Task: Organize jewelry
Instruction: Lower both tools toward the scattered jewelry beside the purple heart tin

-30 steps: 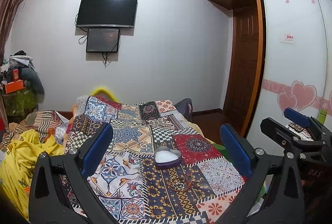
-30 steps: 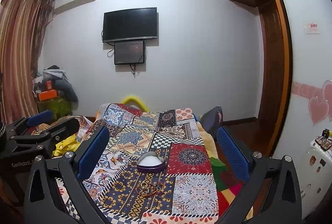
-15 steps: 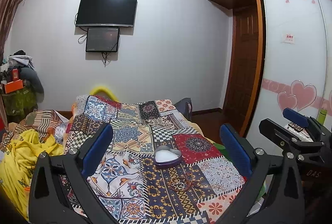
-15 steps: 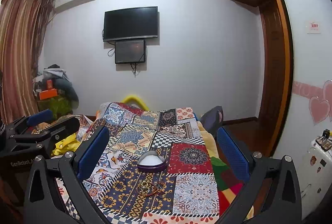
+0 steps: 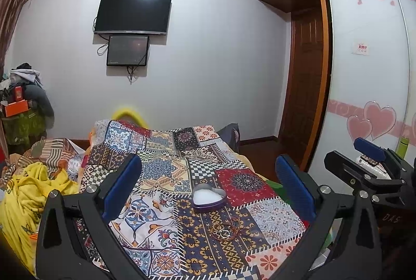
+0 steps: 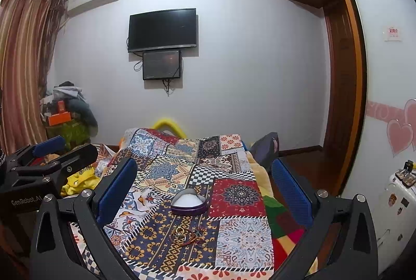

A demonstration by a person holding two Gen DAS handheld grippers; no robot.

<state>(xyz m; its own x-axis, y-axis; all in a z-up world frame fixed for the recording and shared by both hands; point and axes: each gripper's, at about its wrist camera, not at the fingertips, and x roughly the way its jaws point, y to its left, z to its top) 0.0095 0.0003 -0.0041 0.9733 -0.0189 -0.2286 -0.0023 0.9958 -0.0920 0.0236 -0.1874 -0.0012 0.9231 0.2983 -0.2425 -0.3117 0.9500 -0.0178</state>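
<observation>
Purple heart-shaped tin sits lid-off, white lining up, on the patchwork blanket, so it's ready to take pieces. Jewelry pile, rings plus reddish cord bracelets, lies loose on the blanket just in front of the tin, near but not touching. Nothing in the tin yet, far as I can tell. Left gripper and right gripper both spread wide, holding nothing, held back off the bed and aimed at the pile. My read: pre-grasp staging. Tangled cords could drag the rings along.
</observation>
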